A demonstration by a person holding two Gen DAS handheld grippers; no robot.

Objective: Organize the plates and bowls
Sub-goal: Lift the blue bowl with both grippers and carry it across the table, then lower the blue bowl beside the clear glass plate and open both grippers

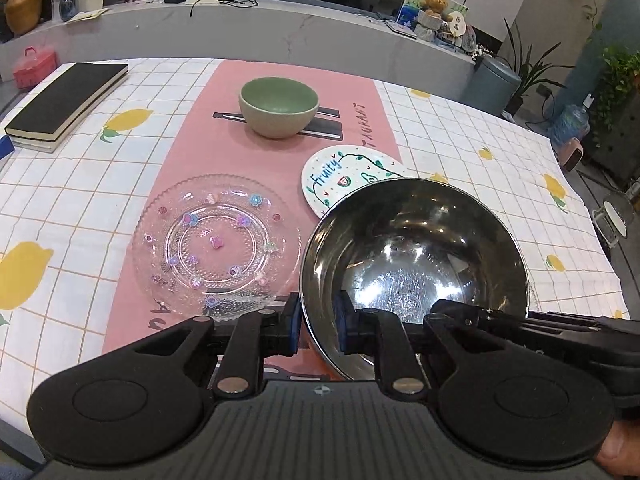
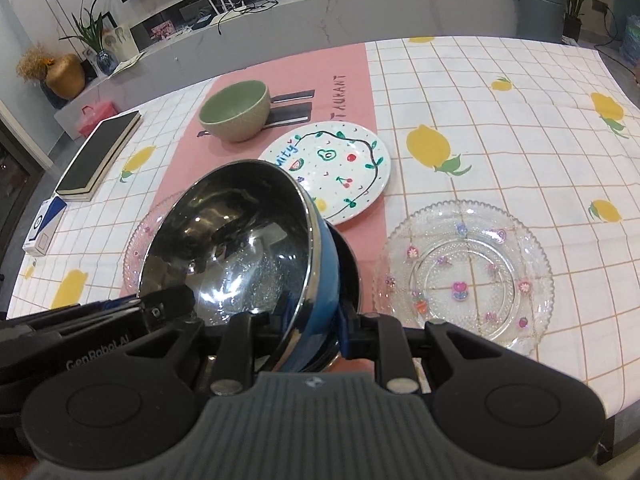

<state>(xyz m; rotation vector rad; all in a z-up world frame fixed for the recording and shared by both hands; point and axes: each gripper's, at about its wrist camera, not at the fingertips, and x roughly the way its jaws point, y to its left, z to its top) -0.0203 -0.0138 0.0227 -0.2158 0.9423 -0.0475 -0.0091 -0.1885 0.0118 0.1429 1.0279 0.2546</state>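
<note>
Over the pink runner (image 1: 192,148), the left gripper (image 1: 318,330) and right gripper (image 2: 308,332) each pinch opposite rims of the blue-sided steel bowl (image 2: 244,248), jaws nearly closed, carrying it tilted; next, judged, level placement clear of the fruit-painted plate (image 2: 344,168).

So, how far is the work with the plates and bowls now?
Nothing looks stacked yet. In hand: both the left gripper and the right gripper clamp the rim of the steel bowl. Left: the green bowl, the painted plate and two glass plates lie apart on the table.
</note>
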